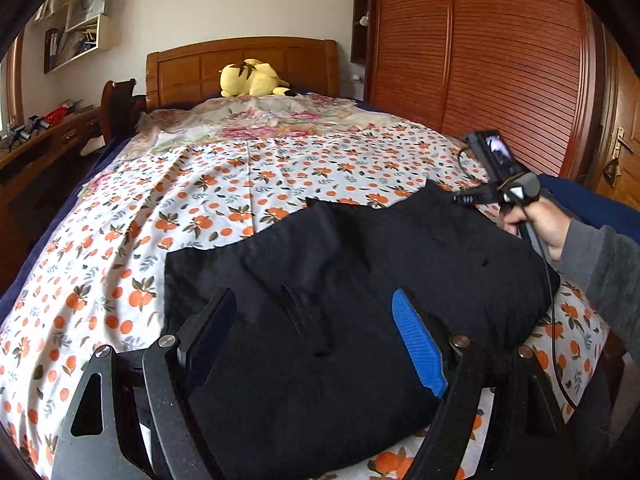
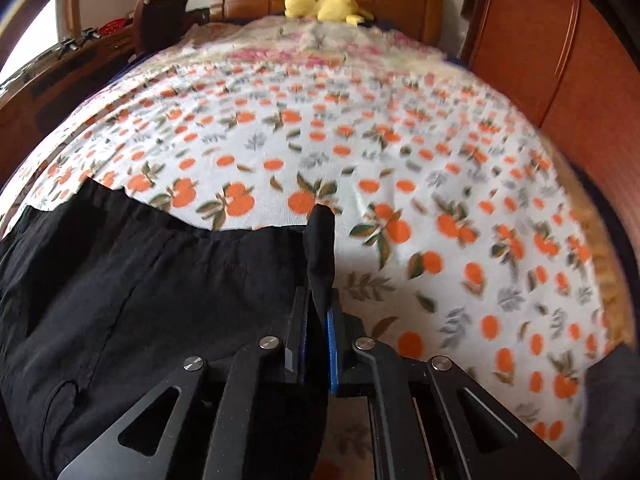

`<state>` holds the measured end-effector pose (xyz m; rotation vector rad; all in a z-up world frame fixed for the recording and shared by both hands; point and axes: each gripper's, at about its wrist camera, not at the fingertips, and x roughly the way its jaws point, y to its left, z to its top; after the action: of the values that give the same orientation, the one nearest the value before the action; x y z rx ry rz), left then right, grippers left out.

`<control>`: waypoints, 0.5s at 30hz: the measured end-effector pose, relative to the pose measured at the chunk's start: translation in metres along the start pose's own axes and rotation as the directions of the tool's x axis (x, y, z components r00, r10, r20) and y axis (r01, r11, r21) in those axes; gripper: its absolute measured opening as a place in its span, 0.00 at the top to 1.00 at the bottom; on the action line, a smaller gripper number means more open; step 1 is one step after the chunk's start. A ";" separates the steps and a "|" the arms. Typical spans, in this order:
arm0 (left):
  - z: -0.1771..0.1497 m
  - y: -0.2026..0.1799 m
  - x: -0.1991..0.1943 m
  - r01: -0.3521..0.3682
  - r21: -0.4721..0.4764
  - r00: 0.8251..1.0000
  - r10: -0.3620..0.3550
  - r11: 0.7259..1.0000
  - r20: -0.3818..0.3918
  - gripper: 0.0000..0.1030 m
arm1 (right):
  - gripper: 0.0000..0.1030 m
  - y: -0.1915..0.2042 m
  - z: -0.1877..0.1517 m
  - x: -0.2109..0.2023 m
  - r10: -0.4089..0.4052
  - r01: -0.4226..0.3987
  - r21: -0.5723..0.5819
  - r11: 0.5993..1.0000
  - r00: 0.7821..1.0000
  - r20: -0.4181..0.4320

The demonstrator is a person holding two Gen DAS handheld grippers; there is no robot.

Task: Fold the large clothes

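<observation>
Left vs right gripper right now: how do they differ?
Jaws: the left gripper stands wide open; the right gripper is shut. Contents: the left holds nothing, though the black fabric garment lies beneath its fingers; the right pinches a corner of that garment. Shared: both have black frames and blue ribbed pads, over the orange-print bedsheet.

Both wrist views low, facing headboard (image 1: 240, 66).

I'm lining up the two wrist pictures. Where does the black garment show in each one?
Left wrist view: black garment, lower centre, spread on the bedsheet between the open left gripper fingers.
Right wrist view: black garment, lower left, its corner pinched in the right gripper.
Shared landmark: yellow plush toy by the headboard.
</observation>
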<state>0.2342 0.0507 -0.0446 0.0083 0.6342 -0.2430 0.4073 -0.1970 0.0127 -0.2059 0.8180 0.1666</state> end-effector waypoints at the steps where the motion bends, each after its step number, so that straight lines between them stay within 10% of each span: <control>1: -0.001 -0.001 0.000 0.006 0.000 1.000 -0.006 1.000 -0.003 0.21 | 0.81 -0.001 -0.002 -0.010 0.002 -0.002 0.003 1.000 1.000 0.008; 5: -0.007 -0.010 0.002 0.020 0.016 1.000 -0.019 1.000 -0.025 0.21 | 0.56 0.009 -0.025 -0.061 0.032 -0.029 -0.039 0.999 0.997 0.072; 15: -0.017 -0.030 -0.004 0.052 0.034 0.998 -0.051 0.998 -0.033 0.21 | 0.52 0.067 -0.113 -0.155 0.194 -0.177 -0.163 0.971 0.976 0.097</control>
<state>0.2145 0.0240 -0.0546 0.0295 0.6629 -0.3040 0.2088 -0.1701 0.0437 -0.2629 0.7123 0.4151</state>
